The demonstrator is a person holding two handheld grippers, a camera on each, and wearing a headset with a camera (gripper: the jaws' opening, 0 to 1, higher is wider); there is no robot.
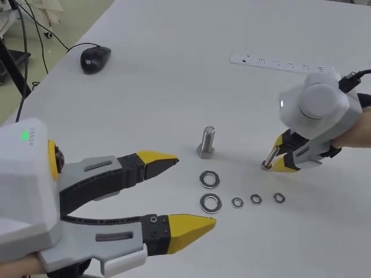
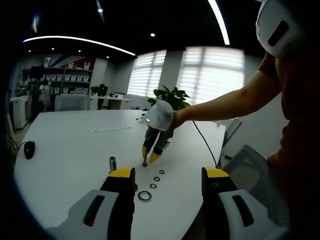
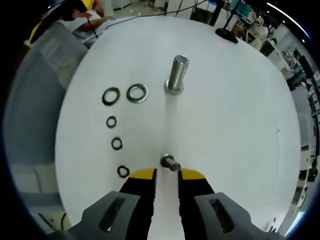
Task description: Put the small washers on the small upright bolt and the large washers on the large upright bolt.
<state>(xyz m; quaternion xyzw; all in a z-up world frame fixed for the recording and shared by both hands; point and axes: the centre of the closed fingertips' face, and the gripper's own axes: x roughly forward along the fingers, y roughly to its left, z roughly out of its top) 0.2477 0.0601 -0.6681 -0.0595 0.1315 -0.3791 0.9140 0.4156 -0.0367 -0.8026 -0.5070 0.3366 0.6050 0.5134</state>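
The large bolt (image 1: 207,142) stands upright on the white table (image 1: 174,87), head down. My right gripper (image 1: 278,162) is shut on the small bolt (image 1: 268,159), which leans with its lower end on the table to the right of the large bolt. In the right gripper view the small bolt (image 3: 170,162) sits between the yellow tips, and the large bolt (image 3: 176,75) stands beyond. Two large washers (image 1: 209,179) (image 1: 210,203) and three small washers (image 1: 237,202) (image 1: 255,199) (image 1: 279,198) lie flat in front. My left gripper (image 1: 193,191) hovers open just left of the large washers.
A black mouse (image 1: 94,58) with its cable lies at the far left of the table. A white power strip (image 1: 282,62) lies at the far right. The table's left edge runs diagonally past the mouse. In the left gripper view, a chair (image 2: 250,165) stands beyond the table.
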